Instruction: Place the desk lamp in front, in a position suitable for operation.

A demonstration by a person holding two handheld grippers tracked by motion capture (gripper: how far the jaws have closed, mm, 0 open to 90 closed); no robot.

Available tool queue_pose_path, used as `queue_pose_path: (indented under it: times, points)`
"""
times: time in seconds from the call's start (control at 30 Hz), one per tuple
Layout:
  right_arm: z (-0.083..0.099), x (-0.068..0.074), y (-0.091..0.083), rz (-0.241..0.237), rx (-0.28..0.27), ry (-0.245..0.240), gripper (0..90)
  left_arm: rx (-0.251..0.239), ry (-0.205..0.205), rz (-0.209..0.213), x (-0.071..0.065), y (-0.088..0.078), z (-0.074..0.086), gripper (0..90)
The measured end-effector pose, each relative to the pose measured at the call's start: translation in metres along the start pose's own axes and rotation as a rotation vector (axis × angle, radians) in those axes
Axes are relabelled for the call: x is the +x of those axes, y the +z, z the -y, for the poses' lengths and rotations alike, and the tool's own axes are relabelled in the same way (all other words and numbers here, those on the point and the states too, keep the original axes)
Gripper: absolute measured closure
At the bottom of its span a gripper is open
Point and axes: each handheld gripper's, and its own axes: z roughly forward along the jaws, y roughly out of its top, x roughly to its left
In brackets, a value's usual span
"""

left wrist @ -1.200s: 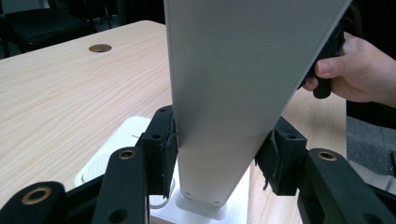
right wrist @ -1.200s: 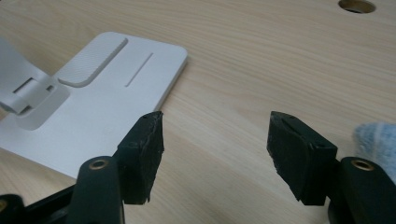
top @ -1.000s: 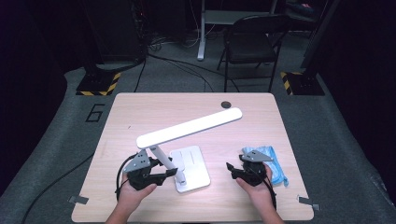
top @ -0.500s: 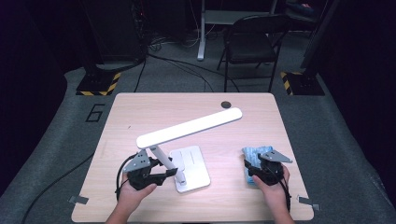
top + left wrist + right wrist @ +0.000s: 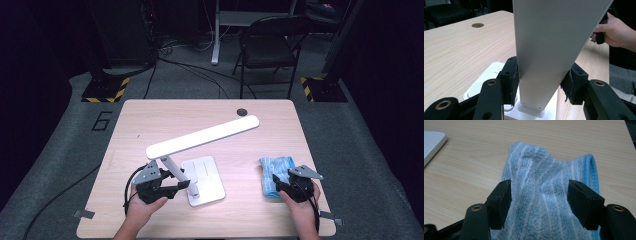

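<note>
The table [image 5: 150,130] in front of me carries a white desk lamp [image 5: 202,138], its long head slanting over the middle and its flat base [image 5: 206,180] near my side. My left gripper [image 5: 167,187] is clamped on the lamp's arm [image 5: 544,62] just above the base, pads pressing on both of its edges. Well apart to the right lies a folded blue cloth [image 5: 549,195] near the table's edge. My right gripper [image 5: 539,192] has its jaws spread over the cloth, the fabric bunched between them.
</note>
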Motion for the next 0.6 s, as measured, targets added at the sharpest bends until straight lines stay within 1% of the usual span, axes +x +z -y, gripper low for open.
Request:
queue_pose_path:
  times: [0.03, 0.13, 0.17, 0.2, 0.27, 0.33, 0.4, 0.5, 0.6]
  points:
    - [0.003, -0.001, 0.000, -0.004, 0.006, 0.013, 35.6, -0.001, -0.001, 0.000, 0.000, 0.000, 0.000, 52.1]
    - [0.009, -0.002, 0.003, -0.004, 0.023, 0.020, 34.4, -0.002, -0.002, 0.000, 0.000, 0.000, 0.000, 52.1]
    - [0.011, -0.003, 0.004, -0.005, 0.027, 0.015, 34.0, -0.009, -0.004, 0.004, 0.000, 0.001, 0.001, 52.1]
    - [0.012, -0.003, 0.005, -0.002, 0.041, 0.027, 33.9, -0.010, -0.006, 0.003, 0.000, 0.001, 0.001, 52.0]
    - [0.015, -0.003, 0.007, 0.001, 0.041, 0.041, 32.9, -0.009, -0.006, 0.007, 0.000, 0.001, 0.001, 52.0]
    - [0.016, -0.004, 0.009, 0.005, 0.035, 0.039, 32.2, -0.010, -0.007, 0.008, 0.000, 0.001, 0.001, 52.0]
    - [0.017, -0.004, 0.010, 0.002, 0.052, 0.042, 31.3, -0.014, -0.013, 0.008, 0.000, 0.001, 0.001, 52.0]
    - [0.018, -0.003, 0.012, 0.002, 0.051, 0.047, 29.6, -0.015, -0.014, 0.007, 0.000, 0.001, 0.001, 52.0]
    - [0.020, -0.003, 0.015, 0.004, 0.058, 0.028, 28.3, -0.015, -0.016, 0.006, 0.000, 0.001, 0.001, 52.0]
